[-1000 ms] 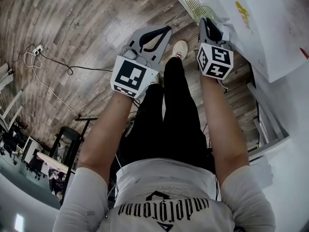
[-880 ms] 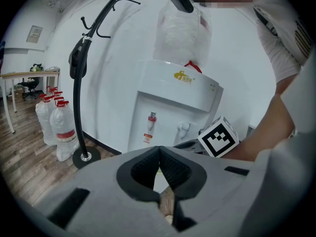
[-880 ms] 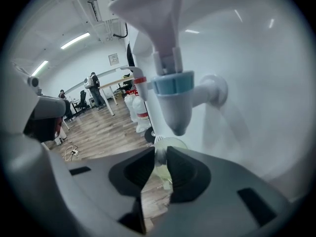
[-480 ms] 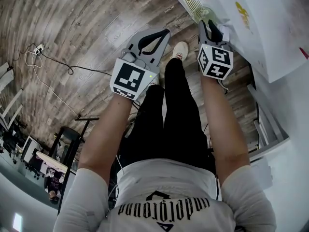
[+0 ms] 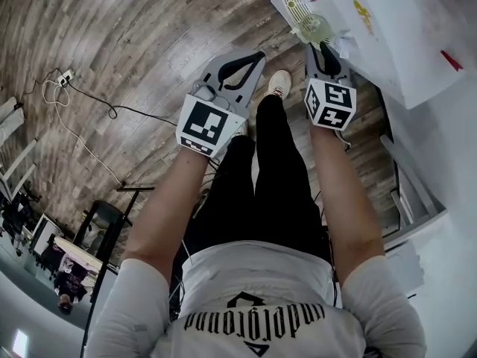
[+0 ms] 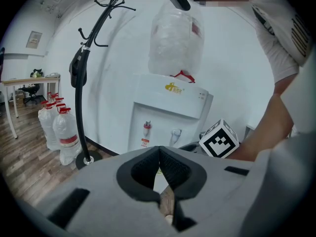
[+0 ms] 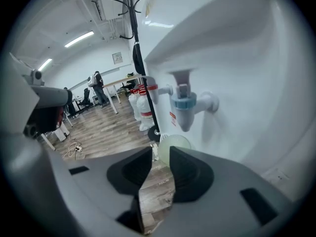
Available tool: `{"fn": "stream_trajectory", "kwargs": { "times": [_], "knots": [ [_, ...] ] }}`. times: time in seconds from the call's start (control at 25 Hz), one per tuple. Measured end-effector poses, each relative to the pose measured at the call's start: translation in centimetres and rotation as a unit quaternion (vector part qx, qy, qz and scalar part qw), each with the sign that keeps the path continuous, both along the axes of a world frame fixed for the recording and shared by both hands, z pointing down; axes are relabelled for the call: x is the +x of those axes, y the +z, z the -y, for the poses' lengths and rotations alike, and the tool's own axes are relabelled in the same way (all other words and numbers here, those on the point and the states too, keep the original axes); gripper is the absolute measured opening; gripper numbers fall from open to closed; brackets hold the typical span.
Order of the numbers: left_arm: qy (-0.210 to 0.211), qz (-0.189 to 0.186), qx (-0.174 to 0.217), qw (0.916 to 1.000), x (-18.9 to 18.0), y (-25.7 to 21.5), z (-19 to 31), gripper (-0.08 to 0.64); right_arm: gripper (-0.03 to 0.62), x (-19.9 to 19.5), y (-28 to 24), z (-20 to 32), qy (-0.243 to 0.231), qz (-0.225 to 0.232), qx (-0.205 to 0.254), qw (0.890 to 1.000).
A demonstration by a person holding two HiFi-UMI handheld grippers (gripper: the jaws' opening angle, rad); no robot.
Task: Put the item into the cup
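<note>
The pale green translucent plastic cup (image 7: 174,143) stands under the blue tap (image 7: 183,105) of the white water dispenser (image 7: 242,68) and looks set down, but no item to go into it shows in any view, so I'd say that step is still to do. The right tool (image 7: 161,151) has just been opening, with nothing between its jaws and the cup just beyond its tips. The left tool (image 6: 159,149) is closed and empty, off to the right tool's left

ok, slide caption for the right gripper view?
Right gripper, jaws just opened with nothing between them, facing a pale green cup under the blue tap of a dispenser.
</note>
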State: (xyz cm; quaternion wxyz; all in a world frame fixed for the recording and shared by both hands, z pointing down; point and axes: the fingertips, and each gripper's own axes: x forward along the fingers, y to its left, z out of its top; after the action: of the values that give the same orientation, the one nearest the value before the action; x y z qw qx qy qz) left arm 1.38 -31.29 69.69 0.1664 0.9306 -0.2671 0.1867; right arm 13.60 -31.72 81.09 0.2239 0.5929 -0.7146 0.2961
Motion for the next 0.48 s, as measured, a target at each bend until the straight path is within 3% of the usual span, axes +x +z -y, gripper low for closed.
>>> {"fn": "stream_trajectory", "kwargs": {
  "times": [0.24, 0.48],
  "knots": [
    [0.008, -0.006, 0.027, 0.9996, -1.3, -5.3, -2.0, 0.008, 0.118, -2.1, -5.0, -3.2, -0.024, -0.002, 0.016, 1.0],
    [0.029, -0.014, 0.055, 0.998, -3.2, -12.2, -6.8, 0.008, 0.106, -4.8, -13.6, -7.2, -0.044, -0.007, 0.057, 0.997]
  ]
}}
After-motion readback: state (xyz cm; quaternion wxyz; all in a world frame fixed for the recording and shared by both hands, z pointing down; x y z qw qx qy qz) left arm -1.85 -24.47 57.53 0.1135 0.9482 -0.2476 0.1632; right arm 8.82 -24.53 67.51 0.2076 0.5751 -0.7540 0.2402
